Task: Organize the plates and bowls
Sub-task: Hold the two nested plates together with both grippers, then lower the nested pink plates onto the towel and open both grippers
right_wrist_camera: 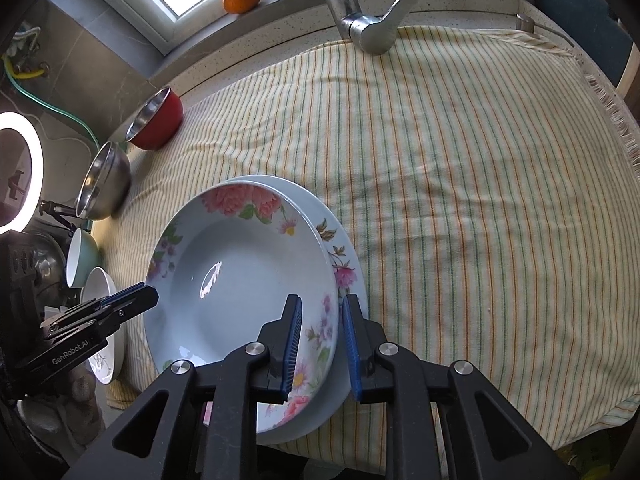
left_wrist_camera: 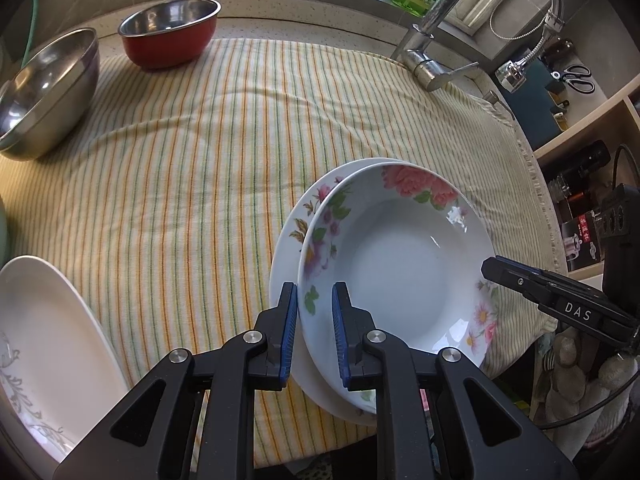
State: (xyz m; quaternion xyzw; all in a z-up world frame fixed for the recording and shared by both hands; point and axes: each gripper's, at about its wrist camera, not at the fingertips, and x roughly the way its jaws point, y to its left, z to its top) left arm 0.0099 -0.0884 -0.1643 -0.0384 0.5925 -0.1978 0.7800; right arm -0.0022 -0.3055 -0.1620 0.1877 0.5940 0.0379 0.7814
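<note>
A deep white plate with pink flowers (left_wrist_camera: 400,260) (right_wrist_camera: 240,280) rests on a wider floral plate (left_wrist_camera: 288,236) (right_wrist_camera: 340,240) on the striped cloth (left_wrist_camera: 200,160), near its front edge. My left gripper (left_wrist_camera: 314,320) is shut on the deep plate's left rim, one pad outside and one inside; in the right wrist view it shows at the plate's left edge (right_wrist_camera: 148,294). My right gripper (right_wrist_camera: 322,340) straddles the opposite rim, with a thin gap between its pads and the rim. Its tip also shows in the left wrist view (left_wrist_camera: 490,268).
A red bowl (left_wrist_camera: 168,40) and a steel bowl (left_wrist_camera: 44,92) stand at the cloth's far left. A white plate with a grey pattern (left_wrist_camera: 40,340) lies at the near left, beside a green bowl (right_wrist_camera: 80,256). The faucet (left_wrist_camera: 432,60) rises at the back.
</note>
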